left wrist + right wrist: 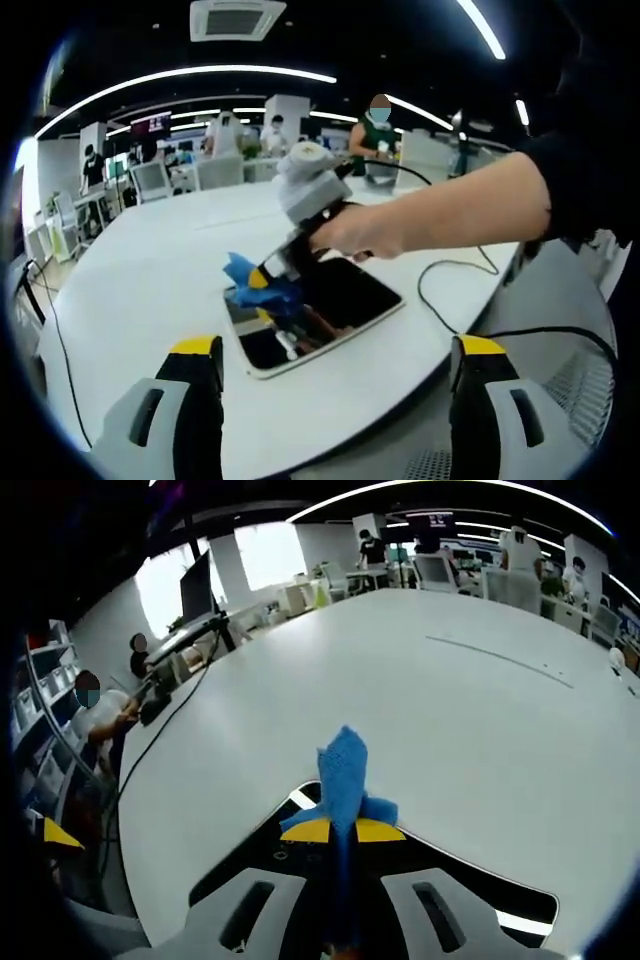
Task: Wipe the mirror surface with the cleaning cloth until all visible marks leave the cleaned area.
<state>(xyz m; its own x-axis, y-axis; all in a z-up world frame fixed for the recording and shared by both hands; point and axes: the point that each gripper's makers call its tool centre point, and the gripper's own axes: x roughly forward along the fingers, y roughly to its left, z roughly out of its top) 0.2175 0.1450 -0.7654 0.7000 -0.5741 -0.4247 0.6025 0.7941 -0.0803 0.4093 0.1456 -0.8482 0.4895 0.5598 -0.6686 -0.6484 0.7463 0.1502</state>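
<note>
**A:** What was shown in the left gripper view?

**B:** A white counter (130, 290) was seen, with the mirror (318, 308) laid flat on it near the centre of the picture. The right hand-held gripper (268, 278) was held by a person's hand (350, 232) that entered from three o'clock, and the blue cleaning cloth (252, 276) was pressed onto the mirror's end towards nine o'clock. The left hand-held gripper (338, 362) was seen at six o'clock, its jaws spread wide with nothing between them, held back from the mirror and apart from it.

**B:** And the right gripper view?

**A:** The right hand-held gripper (340, 830) was seen with its jaws closed tightly on the cleaning cloth (347, 775), which stood up between the yellow tips towards twelve o'clock. The dark mirror (455, 885) lay beneath the jaws, from six o'clock out towards four o'clock. The counter (420, 700) stretched away beyond it.

**B:** Which step was judged to be in hand?

**A:** The wiping itself, it was judged, with the cloth set on one end of the glass. Whether marks remained could not be told; the surface was dark and full of reflections.

**B:** What was the next move thought to call for?

**A:** A stroke drawn across the glass towards the uncovered end, it was judged, with steady downward pressure kept and the mirror held within the workspace.
</note>
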